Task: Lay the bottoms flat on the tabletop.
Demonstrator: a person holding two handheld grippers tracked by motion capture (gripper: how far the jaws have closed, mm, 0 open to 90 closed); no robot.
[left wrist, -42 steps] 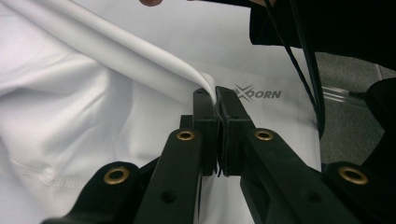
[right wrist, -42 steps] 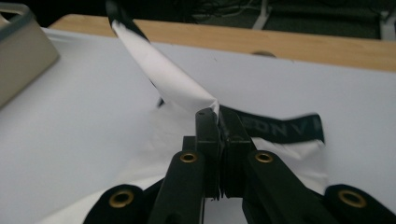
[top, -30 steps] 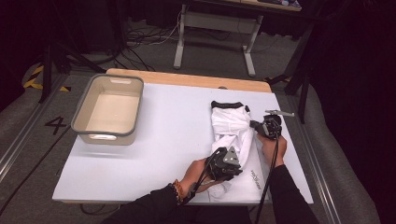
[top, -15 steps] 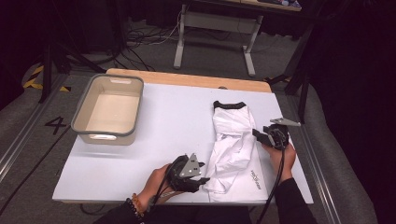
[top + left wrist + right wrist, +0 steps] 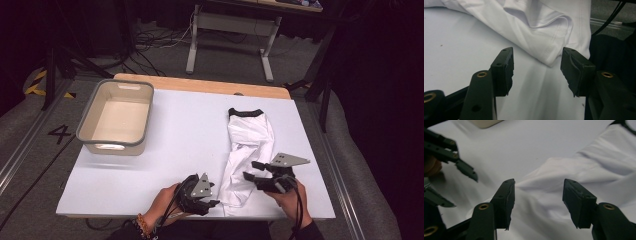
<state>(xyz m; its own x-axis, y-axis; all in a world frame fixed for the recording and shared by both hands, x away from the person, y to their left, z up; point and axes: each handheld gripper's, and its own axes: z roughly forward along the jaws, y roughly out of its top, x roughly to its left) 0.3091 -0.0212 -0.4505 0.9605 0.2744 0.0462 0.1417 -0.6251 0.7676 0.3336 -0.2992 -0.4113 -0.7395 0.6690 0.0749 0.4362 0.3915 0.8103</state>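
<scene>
Starting from the left side of the white table (image 5: 190, 130), a beige tub (image 5: 116, 116) stands near the left edge, well apart from the other things. Near the front edge, the left gripper (image 5: 212, 204) is held low over the table, just beside the lower left corner of the white shirt (image 5: 248, 150). Its jaws stand apart and have just been opening a little more; in the left gripper view (image 5: 536, 70) a hem corner of the shirt (image 5: 549, 32) lies just ahead of the gap, and the pads do not press on it.

The shirt is folded into a long narrow strip on the right half of the table. Its long axis runs from the front edge to the far edge, leaning a little, and its dark collar (image 5: 245, 113) points to the far side, away from the person.

Further right, the right gripper (image 5: 252, 170) is over the right edge of the shirt, with the jaws directed to the left. These jaws also stand apart, with nothing clamped; in the right gripper view (image 5: 537, 195) the white cloth (image 5: 574, 167) lies under and beyond them.
</scene>
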